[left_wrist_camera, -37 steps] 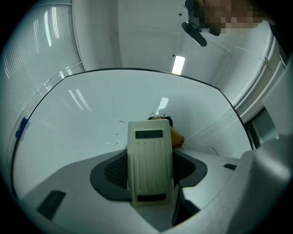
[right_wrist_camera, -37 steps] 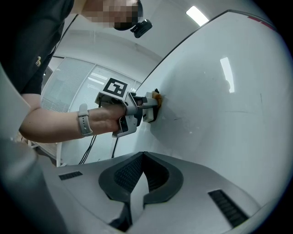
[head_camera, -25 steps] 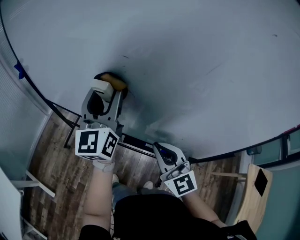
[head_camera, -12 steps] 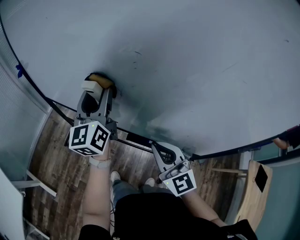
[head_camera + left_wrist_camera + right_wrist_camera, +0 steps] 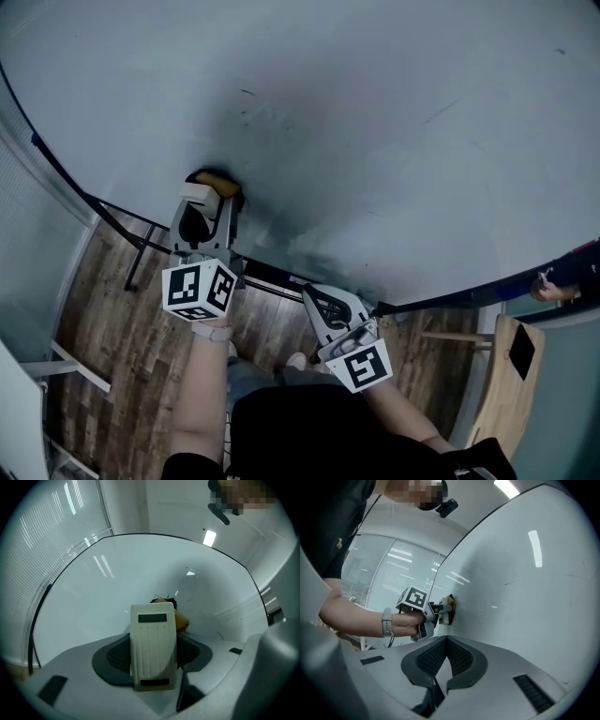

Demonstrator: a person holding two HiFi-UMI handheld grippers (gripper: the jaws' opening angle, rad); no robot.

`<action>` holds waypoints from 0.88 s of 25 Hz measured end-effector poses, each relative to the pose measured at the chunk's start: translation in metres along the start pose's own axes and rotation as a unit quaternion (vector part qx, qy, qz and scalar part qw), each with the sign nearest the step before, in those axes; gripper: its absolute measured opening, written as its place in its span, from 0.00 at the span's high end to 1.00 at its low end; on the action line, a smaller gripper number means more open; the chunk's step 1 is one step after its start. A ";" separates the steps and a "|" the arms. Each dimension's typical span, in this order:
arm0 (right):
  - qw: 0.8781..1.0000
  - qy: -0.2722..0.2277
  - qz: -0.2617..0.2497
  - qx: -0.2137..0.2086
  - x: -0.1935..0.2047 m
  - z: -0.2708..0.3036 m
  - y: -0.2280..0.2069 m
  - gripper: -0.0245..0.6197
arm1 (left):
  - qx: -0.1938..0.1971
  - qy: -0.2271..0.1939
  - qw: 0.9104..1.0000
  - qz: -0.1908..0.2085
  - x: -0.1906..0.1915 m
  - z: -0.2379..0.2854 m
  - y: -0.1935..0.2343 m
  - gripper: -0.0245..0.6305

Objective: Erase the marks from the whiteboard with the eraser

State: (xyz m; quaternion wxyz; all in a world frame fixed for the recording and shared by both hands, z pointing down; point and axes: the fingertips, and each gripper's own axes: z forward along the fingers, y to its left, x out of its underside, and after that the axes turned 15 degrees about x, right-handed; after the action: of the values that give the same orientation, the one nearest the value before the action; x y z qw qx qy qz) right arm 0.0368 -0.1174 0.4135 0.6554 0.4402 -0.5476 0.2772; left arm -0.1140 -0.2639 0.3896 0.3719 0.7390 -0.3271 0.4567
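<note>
The whiteboard (image 5: 375,141) fills most of the head view. My left gripper (image 5: 211,190) is shut on the eraser (image 5: 214,182), a cream block with a yellow felt face, pressed flat against the board's lower left. In the left gripper view the eraser (image 5: 153,648) stands between the jaws, and dark marks (image 5: 161,599) show just past its top edge. Faint thin strokes (image 5: 249,94) remain higher on the board. My right gripper (image 5: 317,300) hangs low below the board's bottom edge, shut and holding nothing. From the right gripper view I see the left gripper (image 5: 425,612) and the eraser (image 5: 449,605) against the board.
The board's dark bottom rail (image 5: 272,277) runs under both grippers, above a wood-plank floor (image 5: 103,328). A wooden chair (image 5: 511,384) stands at the lower right. Another person's hand (image 5: 553,278) shows at the right edge. Window blinds (image 5: 19,216) line the left side.
My left gripper has slid the eraser left, then down and back to the right along the board. Another person's hand has come in at the right edge. The right gripper has stayed put.
</note>
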 end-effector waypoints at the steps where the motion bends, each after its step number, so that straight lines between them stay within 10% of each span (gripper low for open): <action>1: 1.000 0.000 0.001 0.000 0.001 -0.001 -0.001 0.92 | 0.000 0.001 1.000 0.006 0.000 0.000 0.000 0.56; 22: 0.999 -0.041 0.010 0.034 -0.035 -0.014 -0.034 0.92 | 0.092 -0.022 0.989 0.111 -0.100 0.049 -0.095 0.56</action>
State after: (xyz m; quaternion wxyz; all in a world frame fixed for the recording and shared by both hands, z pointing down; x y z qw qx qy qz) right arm 0.0638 -0.1167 0.3707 0.6142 0.4676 -0.5685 0.2844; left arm -0.0515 -0.2425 0.2593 0.2418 0.7392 -0.3719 0.5067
